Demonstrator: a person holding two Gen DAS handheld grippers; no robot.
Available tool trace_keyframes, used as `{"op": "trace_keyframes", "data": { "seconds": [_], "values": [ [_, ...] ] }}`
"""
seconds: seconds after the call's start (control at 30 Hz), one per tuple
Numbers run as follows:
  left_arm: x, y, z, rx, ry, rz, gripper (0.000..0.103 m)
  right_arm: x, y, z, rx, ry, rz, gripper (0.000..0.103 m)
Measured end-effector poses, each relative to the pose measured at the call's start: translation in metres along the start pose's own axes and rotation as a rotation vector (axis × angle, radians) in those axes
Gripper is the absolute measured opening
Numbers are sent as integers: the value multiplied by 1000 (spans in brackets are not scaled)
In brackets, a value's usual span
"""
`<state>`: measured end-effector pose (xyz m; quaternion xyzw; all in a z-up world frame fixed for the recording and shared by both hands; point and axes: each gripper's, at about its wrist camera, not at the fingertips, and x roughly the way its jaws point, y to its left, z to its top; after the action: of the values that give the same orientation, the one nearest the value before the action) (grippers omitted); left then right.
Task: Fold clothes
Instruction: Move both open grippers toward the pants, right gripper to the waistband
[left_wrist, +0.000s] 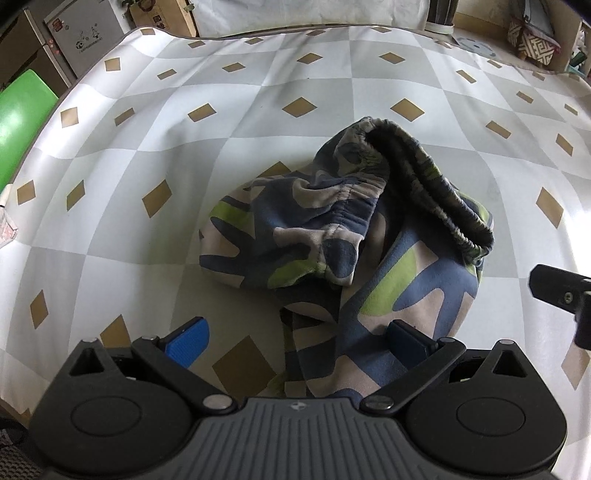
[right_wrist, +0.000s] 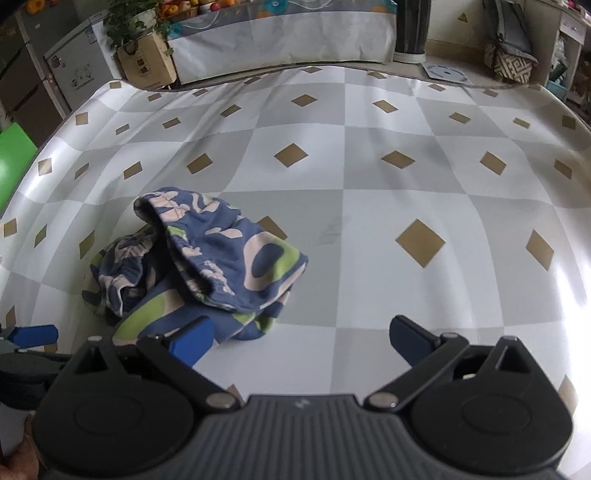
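Room: boxes, a grey cabinet (right_wrist: 79, 72) and a leafy plant (right_wrist: 129, 22) stand past the far edge of the table.
Table: a shiny cloth (left_wrist: 258, 110) with grey and white squares and small brown diamonds covers it.
Clothes: one crumpled pair of shorts (left_wrist: 351, 229), blue with green and pale blobs, lies in a heap on the cloth.
Left claw (left_wrist: 295, 339): its blue fingers are spread wide, holding nothing; the shorts lie right ahead of it and run down between the fingers.
Right claw (right_wrist: 301, 339): spread wide too, holding nothing; the shorts (right_wrist: 207, 258) sit ahead and off to its left, with bare cloth between the fingers.
Only the left view: the dark stretchy waistband (left_wrist: 439, 188) standing up open.
Only the right view: a blue tip of the left claw poking in at the left edge, and much bare cloth on the right.
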<state>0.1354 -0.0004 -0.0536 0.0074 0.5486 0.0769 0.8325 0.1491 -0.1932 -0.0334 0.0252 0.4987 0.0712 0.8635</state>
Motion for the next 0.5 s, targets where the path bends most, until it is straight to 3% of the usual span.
{"op": "trace_keyframes", "data": {
  "seconds": [0.5],
  "values": [
    [3,6,2,-17,-19,8,102,13,31,14,-62,-56,12,102]
  ]
}}
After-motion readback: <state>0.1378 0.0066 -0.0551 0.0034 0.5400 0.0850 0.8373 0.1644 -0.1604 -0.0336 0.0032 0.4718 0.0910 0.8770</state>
